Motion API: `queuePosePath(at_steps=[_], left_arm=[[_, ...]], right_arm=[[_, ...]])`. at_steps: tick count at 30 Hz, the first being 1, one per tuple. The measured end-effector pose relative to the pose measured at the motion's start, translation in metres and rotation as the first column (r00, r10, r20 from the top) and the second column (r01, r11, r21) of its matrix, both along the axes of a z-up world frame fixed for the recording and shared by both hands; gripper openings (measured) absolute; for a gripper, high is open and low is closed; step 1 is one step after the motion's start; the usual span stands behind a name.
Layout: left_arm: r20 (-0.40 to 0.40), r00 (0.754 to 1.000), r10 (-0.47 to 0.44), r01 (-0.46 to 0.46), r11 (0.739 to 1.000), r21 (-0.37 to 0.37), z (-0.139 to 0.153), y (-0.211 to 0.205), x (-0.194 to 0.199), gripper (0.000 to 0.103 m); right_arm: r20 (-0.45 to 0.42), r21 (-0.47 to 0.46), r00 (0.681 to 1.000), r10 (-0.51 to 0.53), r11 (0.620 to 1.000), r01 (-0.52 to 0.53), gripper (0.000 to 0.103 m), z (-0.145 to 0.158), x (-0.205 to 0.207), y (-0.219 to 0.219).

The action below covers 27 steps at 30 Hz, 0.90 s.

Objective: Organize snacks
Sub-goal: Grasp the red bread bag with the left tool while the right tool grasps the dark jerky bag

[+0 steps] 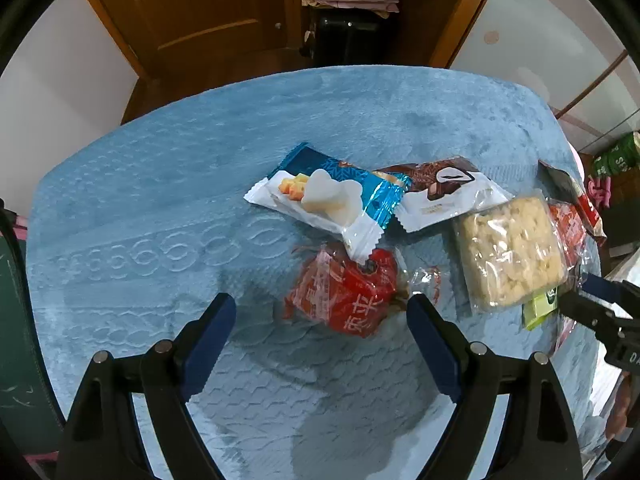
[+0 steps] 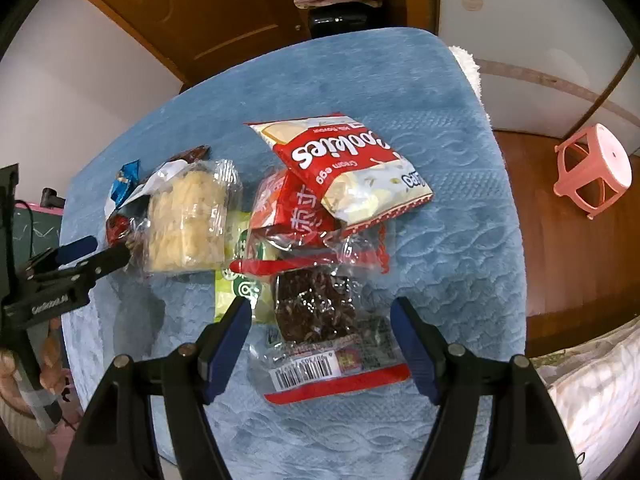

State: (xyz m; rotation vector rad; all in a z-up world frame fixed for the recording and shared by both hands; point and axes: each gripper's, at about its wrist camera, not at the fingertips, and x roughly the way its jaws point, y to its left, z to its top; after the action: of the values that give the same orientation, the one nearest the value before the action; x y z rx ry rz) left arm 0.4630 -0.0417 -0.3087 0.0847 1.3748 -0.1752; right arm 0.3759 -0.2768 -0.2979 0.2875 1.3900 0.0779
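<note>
1. Blue towel [image 1: 160,184], embossed with rings and waves.
2. On the towel: red date packet [image 1: 344,292]; pale puffed-rice cake [image 1: 508,252]; red-and-white cookies bag [image 2: 340,164].
3. Beside the towel: pink stool [image 2: 592,168].

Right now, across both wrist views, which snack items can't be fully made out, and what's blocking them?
- Green packet: right wrist view, mostly covered by the pale rice-crisp pack and the dark snack pack; label unreadable.
- Same green packet: left wrist view, only a corner shows.
- Red wrapped snack: right wrist view, under the cookies bag.
- Cookies bag: left wrist view, squeezed at the fisheye edge.
</note>
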Motion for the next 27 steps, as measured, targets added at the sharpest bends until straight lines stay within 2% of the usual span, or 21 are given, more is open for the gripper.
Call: queuePosePath(at_steps=[6,7,11,15,17,20,23,27], left_arm=[[0.011,1.000,-0.003,0.003,1.000,-0.009,-0.006,-0.004,0.004,0.086],[0.012,1.000,-0.005,0.006,1.000,-0.016,-0.006,-0.004,0.003,0.086],[0.000,1.000,-0.018,0.018,0.998,-0.058,-0.005,-0.007,-0.002,0.075],[0.016,0.999,-0.046,0.047,0.999,-0.022,-0.005,-0.017,-0.008,0.075],[0.022,0.998,-0.061,0.061,0.998,0.001,-0.006,-0.023,-0.011,0.078],[0.023,0.997,-0.068,0.068,0.998,0.019,-0.010,-0.029,-0.012,0.082],[0.024,0.997,-0.075,0.074,0.997,0.026,-0.015,-0.034,-0.014,0.084],[0.028,0.998,-0.062,0.061,0.998,0.018,-0.020,-0.039,-0.010,0.086]], right_arm=[[0.012,0.023,1.000,0.017,1.000,-0.017,0.057,0.006,-0.013,0.001],[0.010,0.019,1.000,0.012,1.000,-0.012,0.040,0.006,-0.015,0.001],[-0.006,0.043,1.000,0.023,0.999,-0.023,0.038,0.008,-0.021,-0.003],[-0.010,0.068,1.000,-0.017,0.998,0.017,0.039,0.008,-0.019,-0.010],[0.007,0.049,0.999,-0.034,0.998,0.034,0.051,0.011,-0.018,-0.013],[0.022,-0.019,1.000,-0.018,1.000,0.019,0.062,0.009,-0.012,-0.014],[0.013,-0.065,1.000,0.011,0.998,-0.010,0.064,0.004,-0.005,-0.016],[0.023,-0.052,1.000,-0.004,0.999,0.005,0.066,0.004,-0.001,-0.022]])
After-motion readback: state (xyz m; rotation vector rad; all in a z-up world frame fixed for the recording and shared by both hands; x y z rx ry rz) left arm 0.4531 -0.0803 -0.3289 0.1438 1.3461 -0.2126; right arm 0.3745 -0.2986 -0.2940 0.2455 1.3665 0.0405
